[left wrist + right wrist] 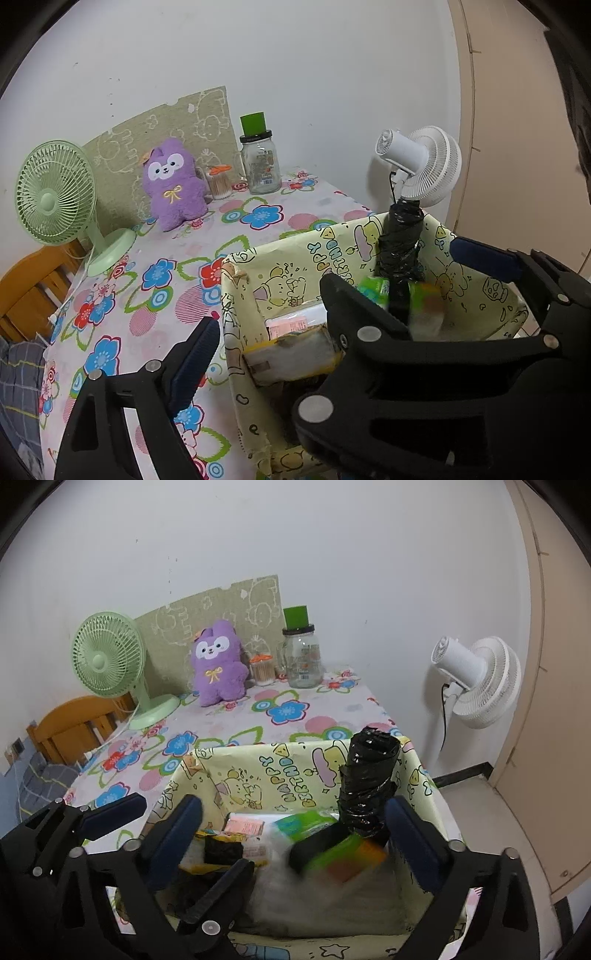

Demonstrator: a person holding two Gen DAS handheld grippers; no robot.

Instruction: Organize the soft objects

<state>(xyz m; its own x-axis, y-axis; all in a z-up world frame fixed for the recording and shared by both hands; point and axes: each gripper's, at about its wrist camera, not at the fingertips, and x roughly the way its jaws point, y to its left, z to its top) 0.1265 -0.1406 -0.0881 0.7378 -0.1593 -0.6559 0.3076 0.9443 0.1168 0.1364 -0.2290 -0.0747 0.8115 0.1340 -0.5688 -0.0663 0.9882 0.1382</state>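
Note:
A yellow cartoon-print box (258, 747) stands on the flowered table and holds several packs. A black plastic roll (369, 775) stands upright at its right side. My right gripper (293, 808) hangs open over the box. Between its fingers lies a blurred green and orange soft pack (340, 853), and neither pad touches it. My left gripper (288, 332) is open too. Its left finger (195, 350) is outside the box's left wall (231, 295). Its right finger crosses under the right gripper (395, 266). A purple plush (173, 184) sits at the table's back.
A green fan (55, 192) stands at the back left. A glass jar (260, 166) with a green cap and a small swab holder (219, 181) stand beside the plush. A white fan (476, 679) stands off the table's right edge, and a wooden chair (70, 723) on the left.

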